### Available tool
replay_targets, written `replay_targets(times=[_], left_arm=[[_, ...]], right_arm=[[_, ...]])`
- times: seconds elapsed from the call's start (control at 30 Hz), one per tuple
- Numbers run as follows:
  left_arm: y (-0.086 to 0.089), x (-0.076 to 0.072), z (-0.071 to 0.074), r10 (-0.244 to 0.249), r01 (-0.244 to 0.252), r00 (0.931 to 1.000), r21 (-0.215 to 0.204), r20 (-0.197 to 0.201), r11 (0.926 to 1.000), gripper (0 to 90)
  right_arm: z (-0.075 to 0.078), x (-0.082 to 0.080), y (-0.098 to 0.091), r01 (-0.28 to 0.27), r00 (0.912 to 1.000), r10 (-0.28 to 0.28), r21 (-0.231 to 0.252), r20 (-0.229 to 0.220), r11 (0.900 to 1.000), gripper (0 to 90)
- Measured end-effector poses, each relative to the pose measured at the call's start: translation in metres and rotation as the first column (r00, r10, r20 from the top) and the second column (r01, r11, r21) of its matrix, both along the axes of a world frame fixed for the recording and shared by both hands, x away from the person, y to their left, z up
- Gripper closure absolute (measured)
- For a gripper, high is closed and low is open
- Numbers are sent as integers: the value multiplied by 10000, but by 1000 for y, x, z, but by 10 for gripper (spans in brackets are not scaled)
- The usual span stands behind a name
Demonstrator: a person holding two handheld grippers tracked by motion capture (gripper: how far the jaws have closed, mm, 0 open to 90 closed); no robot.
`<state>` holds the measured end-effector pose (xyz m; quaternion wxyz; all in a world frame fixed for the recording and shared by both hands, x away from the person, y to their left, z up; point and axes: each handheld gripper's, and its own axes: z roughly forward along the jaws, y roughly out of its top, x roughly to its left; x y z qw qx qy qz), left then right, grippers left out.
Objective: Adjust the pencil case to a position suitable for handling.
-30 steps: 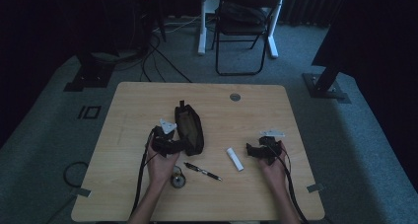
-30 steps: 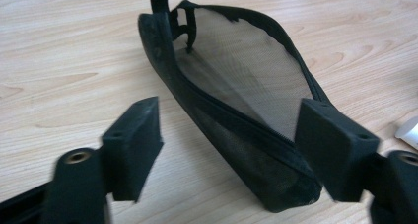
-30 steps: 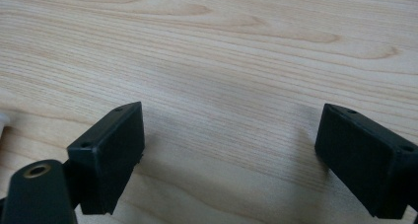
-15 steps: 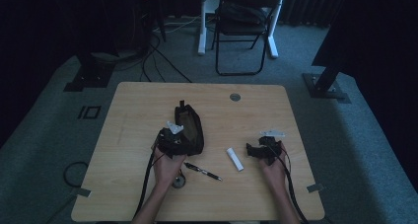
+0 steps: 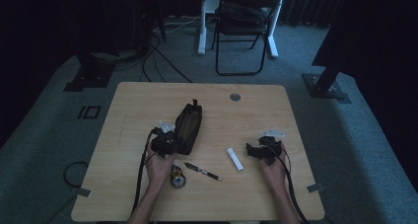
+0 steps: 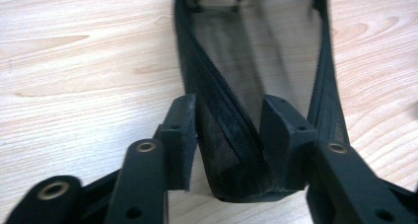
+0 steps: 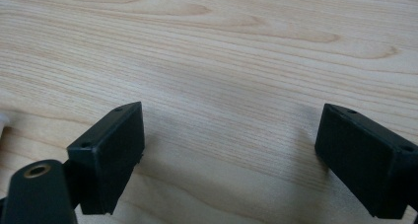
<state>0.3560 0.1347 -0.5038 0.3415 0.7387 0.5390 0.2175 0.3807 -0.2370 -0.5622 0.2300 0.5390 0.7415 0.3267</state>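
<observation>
Black mesh and a zip line the open pouch (image 6: 256, 86), which lies lengthwise near the middle of the wooden table (image 5: 138, 100). The left gripper (image 6: 229, 135) has just been closing its jaws and now pinches the pouch's near end. The right gripper (image 7: 229, 155) rests with jaws wide apart over bare wood, near the right edge, beside a white tube (image 5: 234, 158).

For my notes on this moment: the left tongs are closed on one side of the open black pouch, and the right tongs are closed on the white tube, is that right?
Not quite. The right tongs are open with bare table between their jaws, as the right gripper view shows; the white tube lies apart from them. The left tongs are indeed closed on one side of the open black pouch.
</observation>
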Motion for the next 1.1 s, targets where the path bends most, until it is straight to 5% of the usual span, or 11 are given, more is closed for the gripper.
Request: replay_targets(times=[0.3, 0.67, 1.1], left_arm=[[4, 3, 0, -165, 164, 9999, 423, 16, 9990, 709], [16, 5, -2, -1052, 1050, 9944, 117, 91, 9944, 758], [23, 3, -6, -2686, 2688, 9609, 66, 668, 9632, 760]], right_arm=[[0, 0, 0, 1, 10000, -1, -1, -2, 10000, 114], [0, 0, 0, 0, 10000, 0, -1, -3, 10000, 114], [0, 0, 0, 5, 10000, -5, 2, -4, 10000, 114]])
